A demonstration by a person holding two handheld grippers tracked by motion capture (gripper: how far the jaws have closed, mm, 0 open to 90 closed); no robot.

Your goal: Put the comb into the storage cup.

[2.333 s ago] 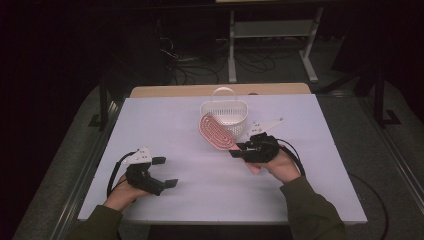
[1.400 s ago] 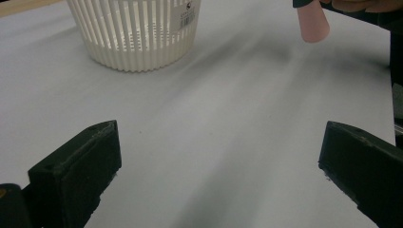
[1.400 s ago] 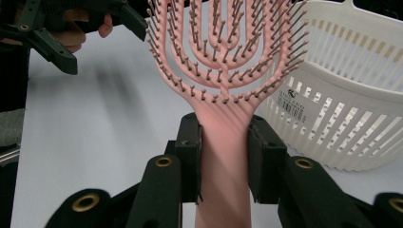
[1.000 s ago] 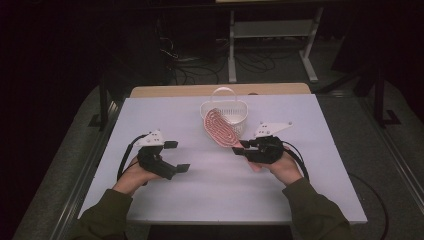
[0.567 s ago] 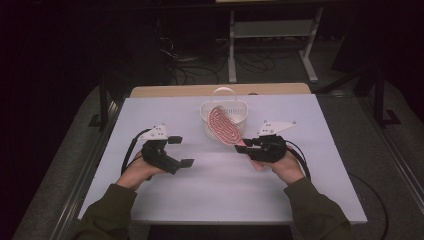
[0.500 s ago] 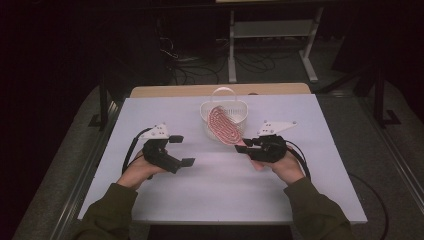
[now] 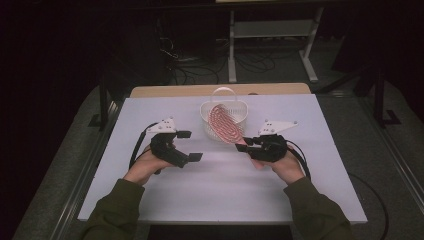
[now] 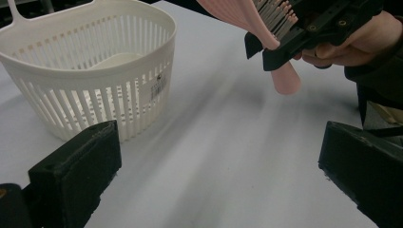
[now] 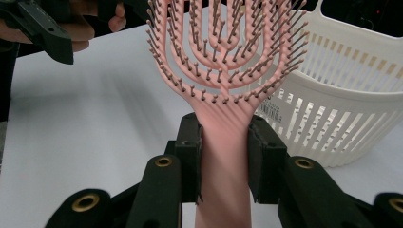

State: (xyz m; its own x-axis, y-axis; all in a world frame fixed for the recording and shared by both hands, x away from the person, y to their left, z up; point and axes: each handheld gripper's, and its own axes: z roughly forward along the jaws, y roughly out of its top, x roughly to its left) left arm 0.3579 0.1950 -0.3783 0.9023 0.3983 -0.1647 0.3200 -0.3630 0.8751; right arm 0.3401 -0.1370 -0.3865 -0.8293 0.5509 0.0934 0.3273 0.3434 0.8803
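A white slotted plastic basket with a loop handle (image 7: 223, 116) stood on the pale lavender surface (image 7: 220, 190), toward its far edge. Just in front of the basket and to its right, the right gripper (image 7: 248, 145) had its fingers (image 9: 190, 156) clamped on the handle of a pink plastic vented hairbrush with dark bristles (image 7: 225, 125). The brush was lifted off the surface, its head tilted up over the basket's near rim. To the left of the basket, the left gripper (image 7: 189, 146) was held above the surface with its fingers (image 8: 76, 171) wide apart, pointing toward the basket and gripping nothing.
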